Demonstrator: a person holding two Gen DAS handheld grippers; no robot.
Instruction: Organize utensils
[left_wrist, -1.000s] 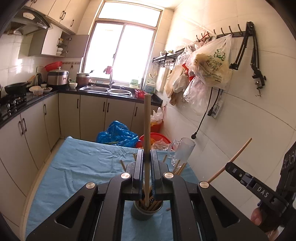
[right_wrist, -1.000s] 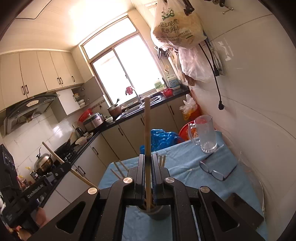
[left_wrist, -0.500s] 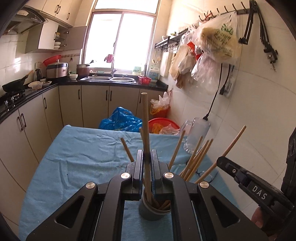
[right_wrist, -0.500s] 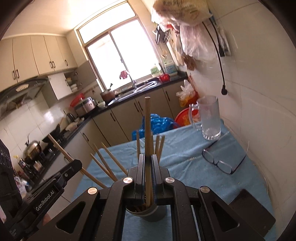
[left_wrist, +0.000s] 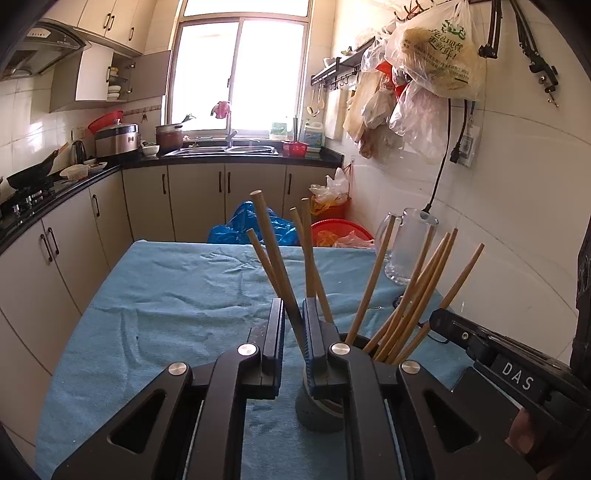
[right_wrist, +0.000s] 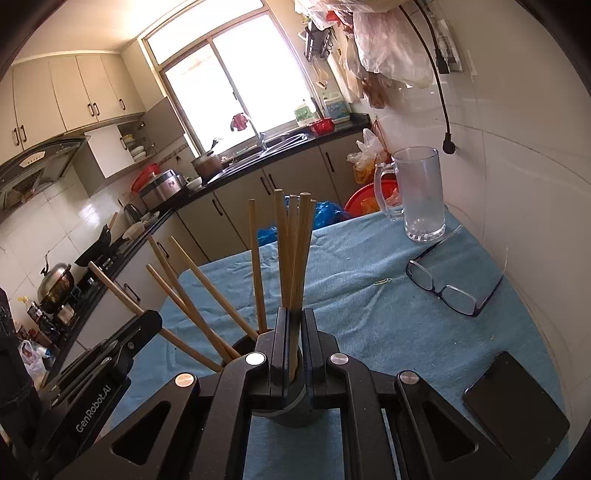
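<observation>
— Left hand-held gripper (left_wrist: 294, 325)?
— Jaws easing apart, chopstick (left_wrist: 275, 254) leaning between them, over the grey holder (left_wrist: 319, 415) on the blue-clothed surface (left_wrist: 177, 295).
— Right hand-held gripper (right_wrist: 294, 325)?
— Clamped on a chopstick (right_wrist: 301, 254) standing in the holder.

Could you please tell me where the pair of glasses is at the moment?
In the right wrist view, the glasses lie on the blue tablecloth at right, between the glass mug behind them and the black phone nearer the camera.

I read "DAS" on the right gripper (left_wrist: 439, 321) beside my left one, and "GenRobot.AI" on the left gripper (right_wrist: 147, 321) opposite.
</observation>
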